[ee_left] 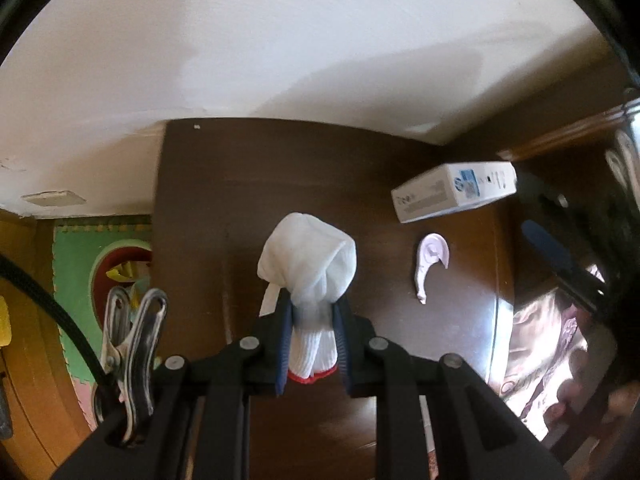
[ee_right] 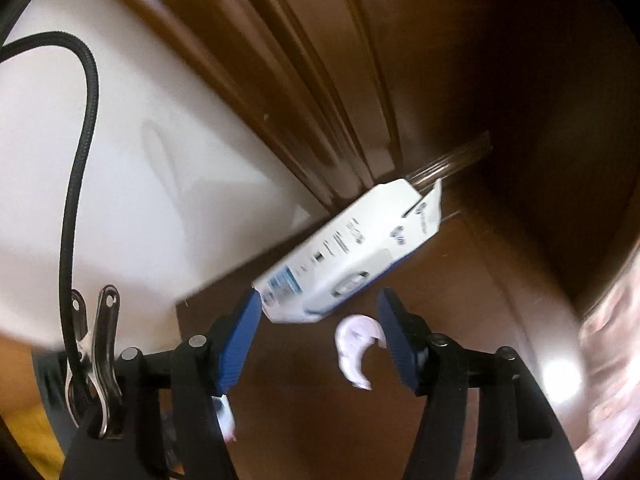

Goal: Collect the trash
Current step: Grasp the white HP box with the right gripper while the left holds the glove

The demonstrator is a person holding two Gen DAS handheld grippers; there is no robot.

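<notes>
My left gripper is shut on a rolled white cloth with a red hem, held above the dark brown table. To its right on the table lie a white printed carton and a pale lilac curved plastic scrap. In the right wrist view my right gripper stands open, pointing steeply down over the table. The near end of the carton shows between its blue fingertips, and the lilac scrap lies just inside the right finger. Neither pad touches them.
A white wall backs the table. Brown wooden moulding runs behind the carton. A green foam floor mat lies left of the table, and a patterned cloth to the right. A black cable hangs by the right gripper.
</notes>
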